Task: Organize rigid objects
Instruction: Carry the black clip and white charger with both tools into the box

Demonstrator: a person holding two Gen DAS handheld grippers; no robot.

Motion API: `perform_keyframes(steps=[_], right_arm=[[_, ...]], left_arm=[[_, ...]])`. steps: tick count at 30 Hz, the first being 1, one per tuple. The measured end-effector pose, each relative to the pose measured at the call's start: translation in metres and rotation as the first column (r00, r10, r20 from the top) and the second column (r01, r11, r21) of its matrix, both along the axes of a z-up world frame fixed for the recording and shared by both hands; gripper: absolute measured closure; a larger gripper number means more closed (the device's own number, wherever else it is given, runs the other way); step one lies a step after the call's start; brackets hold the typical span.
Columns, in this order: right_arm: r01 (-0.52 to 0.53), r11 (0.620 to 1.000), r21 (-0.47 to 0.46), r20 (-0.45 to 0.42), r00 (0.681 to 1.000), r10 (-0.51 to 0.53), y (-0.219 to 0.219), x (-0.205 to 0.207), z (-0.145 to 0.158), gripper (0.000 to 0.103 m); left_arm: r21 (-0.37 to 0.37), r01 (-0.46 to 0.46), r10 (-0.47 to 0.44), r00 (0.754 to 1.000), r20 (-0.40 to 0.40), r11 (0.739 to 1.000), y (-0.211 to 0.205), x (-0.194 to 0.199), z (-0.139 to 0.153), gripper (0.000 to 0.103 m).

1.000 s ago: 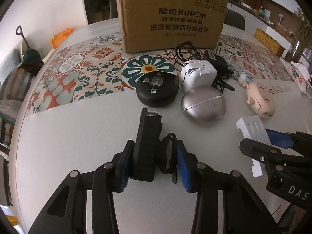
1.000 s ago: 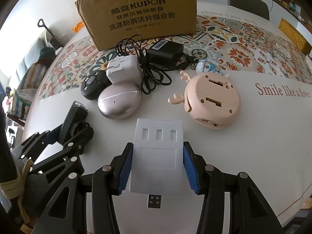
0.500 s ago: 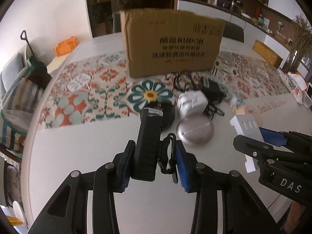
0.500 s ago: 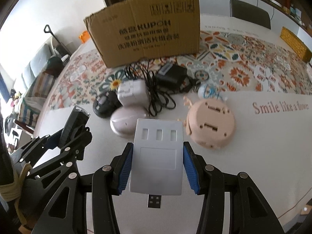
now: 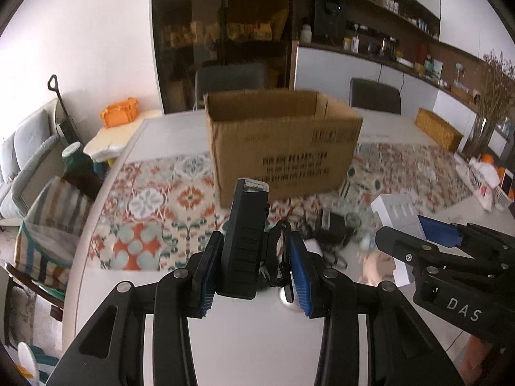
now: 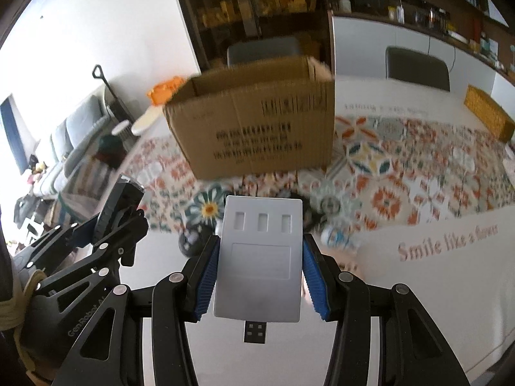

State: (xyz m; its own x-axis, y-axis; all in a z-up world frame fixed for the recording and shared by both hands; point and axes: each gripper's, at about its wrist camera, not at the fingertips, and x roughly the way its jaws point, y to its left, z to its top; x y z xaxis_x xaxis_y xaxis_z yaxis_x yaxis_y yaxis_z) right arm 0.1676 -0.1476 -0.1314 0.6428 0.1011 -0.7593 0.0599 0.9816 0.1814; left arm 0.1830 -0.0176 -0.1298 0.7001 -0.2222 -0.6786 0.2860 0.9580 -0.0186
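- Left gripper [image 5: 254, 268] clamps black device [image 5: 246, 234]; right gripper [image 6: 260, 276] clamps white USB hub [image 6: 260, 257].
- Both have lifted off the table's near edge; cardboard box [image 5: 283, 148] next, likely.

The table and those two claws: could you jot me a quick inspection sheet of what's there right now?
Surface: white table with a patterned floral mat.
Job's things: open cardboard box on the mat; black device in the left claw; white flat adapter with a USB plug in the right claw.
Clutter: black charger, round black item and a pinkish item, blurred.
Claws: both shut on their loads, raised above the table.
Cables: black cord tangled beside the charger; a black loop hangs by the black device.
Surroundings: chairs, dark shelves, sofa, orange crate.
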Motion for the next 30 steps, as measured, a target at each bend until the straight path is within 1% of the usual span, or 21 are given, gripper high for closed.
perform_keyframes(steps=[9, 12, 16, 24, 30], right_arm=[[-0.010, 1.000, -0.019, 0.118, 0.993, 0.012, -0.012, 0.012, 0.040, 0.054], [-0.016, 1.000, -0.018, 0.145, 0.989, 0.018, -0.017, 0.017, 0.050, 0.054], [-0.024, 1.000, -0.019, 0.179, 0.984, 0.028, -0.023, 0.025, 0.059, 0.054], [-0.042, 0.999, -0.014, 0.221, 0.974, 0.044, -0.032, 0.048, 0.075, 0.054], [-0.051, 0.999, 0.005, 0.246, 0.968, 0.048, -0.035, 0.070, 0.085, 0.054]], left_arm=[[-0.028, -0.018, 0.021, 0.996, 0.086, 0.999, -0.009, 0.008, 0.037, 0.063], [-0.041, -0.023, 0.027, 0.994, 0.106, 0.999, -0.012, 0.013, 0.046, 0.063], [-0.040, -0.024, 0.029, 0.990, 0.140, 0.999, -0.018, 0.021, 0.057, 0.063], [-0.058, -0.038, 0.048, 0.985, 0.166, 0.998, -0.023, 0.047, 0.071, 0.063], [-0.076, -0.050, 0.063, 0.984, 0.165, 0.996, -0.024, 0.072, 0.083, 0.063]])
